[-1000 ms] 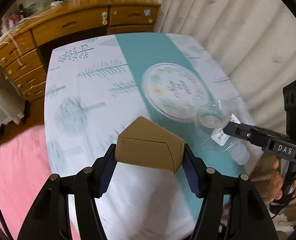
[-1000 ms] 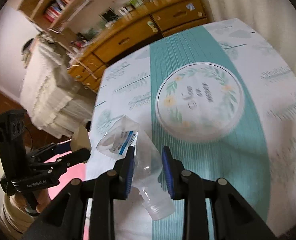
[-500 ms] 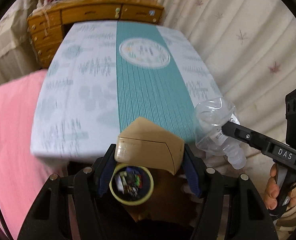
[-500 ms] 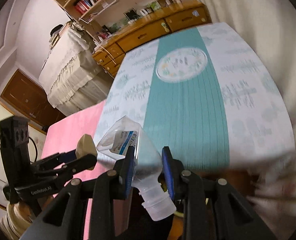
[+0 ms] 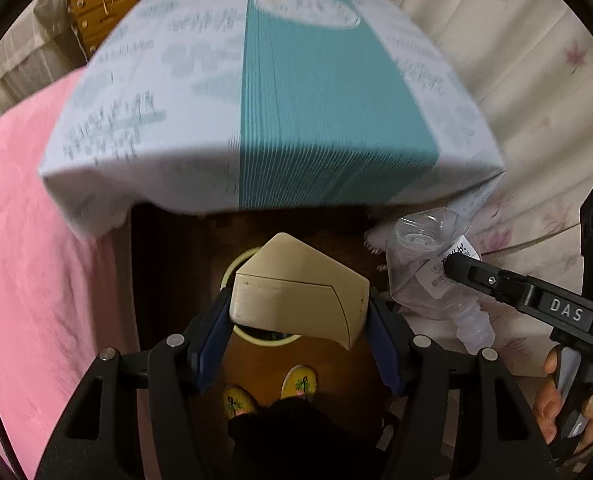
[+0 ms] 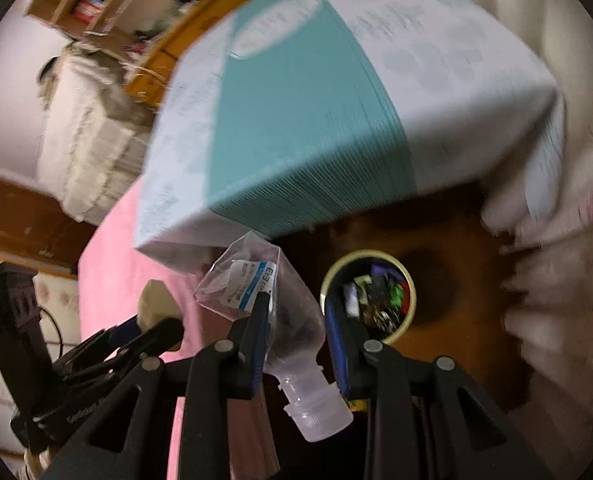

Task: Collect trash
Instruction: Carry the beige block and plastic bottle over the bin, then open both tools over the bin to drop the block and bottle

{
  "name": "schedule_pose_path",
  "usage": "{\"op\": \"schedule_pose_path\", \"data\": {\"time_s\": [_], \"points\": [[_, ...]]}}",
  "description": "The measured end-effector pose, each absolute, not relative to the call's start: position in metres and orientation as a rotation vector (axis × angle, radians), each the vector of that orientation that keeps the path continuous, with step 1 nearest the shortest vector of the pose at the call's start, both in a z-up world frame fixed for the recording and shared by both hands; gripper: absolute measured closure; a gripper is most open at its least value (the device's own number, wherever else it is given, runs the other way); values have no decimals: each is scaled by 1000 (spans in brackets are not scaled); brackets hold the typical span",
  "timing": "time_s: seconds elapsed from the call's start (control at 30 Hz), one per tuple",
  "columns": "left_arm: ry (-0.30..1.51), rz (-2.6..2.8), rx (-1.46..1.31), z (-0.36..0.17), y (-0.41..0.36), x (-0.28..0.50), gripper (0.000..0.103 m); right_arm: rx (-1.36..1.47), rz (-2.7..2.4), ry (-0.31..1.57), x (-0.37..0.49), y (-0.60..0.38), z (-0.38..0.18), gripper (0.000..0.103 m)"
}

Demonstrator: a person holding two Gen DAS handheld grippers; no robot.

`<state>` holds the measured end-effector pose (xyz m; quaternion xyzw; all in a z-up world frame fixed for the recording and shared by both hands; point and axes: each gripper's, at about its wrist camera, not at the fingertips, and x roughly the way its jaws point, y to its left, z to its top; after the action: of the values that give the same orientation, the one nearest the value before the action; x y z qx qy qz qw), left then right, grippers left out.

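Both hands have swung away from the tabletop [image 5: 184, 128] and down toward the floor. A second ago the cameras looked across the cloth and its round flower mat; now they look past the table's edge at a trash bin [image 6: 370, 294] standing on the brown floor just in front of it. The cloth itself looks bare now.

The left hand-held gripper [image 5: 298, 316] squeezes a tan cardboard box [image 5: 296, 294] between its blue pads. The box hangs right over the bin's yellow rim [image 5: 232, 270] and hides most of the opening. Below it two yellow slippers [image 5: 300, 378] show on the floor.

The right hand-held gripper [image 6: 298, 334] pinches a crushed clear plastic bottle [image 6: 280, 308], with its neck pointing back toward the camera. The bin sits just to the right of the bottle in that view, already full of colourful scraps.

So the carrying part looks almost done. The box seems ready to drop once the left pads let go. The bottle probably needs to slide a little more over the bin first. The box is wide next to the bin's mouth, so it could catch on the rim.
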<state>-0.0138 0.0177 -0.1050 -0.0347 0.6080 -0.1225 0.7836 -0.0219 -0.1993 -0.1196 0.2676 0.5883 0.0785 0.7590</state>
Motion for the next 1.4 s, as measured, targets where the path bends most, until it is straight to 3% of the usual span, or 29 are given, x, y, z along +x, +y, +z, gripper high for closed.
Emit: {"op": "schedule_pose_path", "data": {"time_s": [0.47, 0.67, 0.7, 0.77, 0.9, 1.4], "points": [[1386, -281, -2, -316, 16, -8, 41, 715, -116, 1360, -27, -182, -334, 75], [1417, -276, 9, -382, 12, 6, 41, 785, -151, 1365, -20, -182, -400, 74], [1425, -271, 10, -391, 11, 8, 39, 811, -149, 1373, -19, -182, -410, 74], [1451, -265, 1, -407, 11, 12, 15, 841, -148, 1392, -16, -183, -428, 70], [1452, -249, -13, -423, 18, 21, 11, 795, -152, 1350, -11, -179, -441, 52], [1382, -174, -1, -398, 37, 15, 11, 590, -137, 1316, -12, -169, -422, 52]]}}
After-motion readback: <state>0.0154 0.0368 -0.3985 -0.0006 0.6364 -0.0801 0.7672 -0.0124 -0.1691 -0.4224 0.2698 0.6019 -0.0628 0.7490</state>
